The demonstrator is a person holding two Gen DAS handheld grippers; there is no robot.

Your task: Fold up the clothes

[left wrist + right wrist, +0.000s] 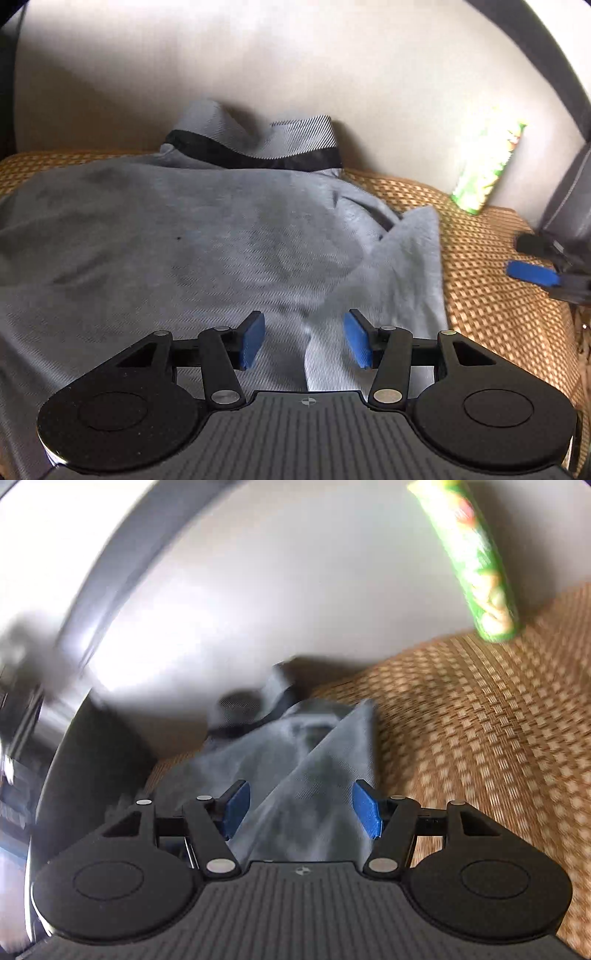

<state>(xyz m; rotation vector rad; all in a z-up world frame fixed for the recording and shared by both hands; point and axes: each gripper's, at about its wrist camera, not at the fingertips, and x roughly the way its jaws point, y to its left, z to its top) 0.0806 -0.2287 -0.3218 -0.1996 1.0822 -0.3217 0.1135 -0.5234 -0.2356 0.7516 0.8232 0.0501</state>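
A grey garment (184, 229) with a black band and a striped collar (303, 129) lies spread on a woven mat (491, 288). Its right side is turned over into a pointed flap (410, 258). My left gripper (304, 326) hovers over the near part of the cloth, open, its blue pads pressing nothing. In the right wrist view my right gripper (301, 797) is open above the same flap (332, 746), which runs between the pads without being pinched. A blue pad (532, 274) of the right gripper shows at the right edge of the left wrist view.
A green printed tube (487, 166) leans against the pale wall (258, 55) at the back right, also seen as the green tube (476, 561). The woven mat (480, 738) is bare to the right of the garment. A dark frame (569, 206) stands at the far right.
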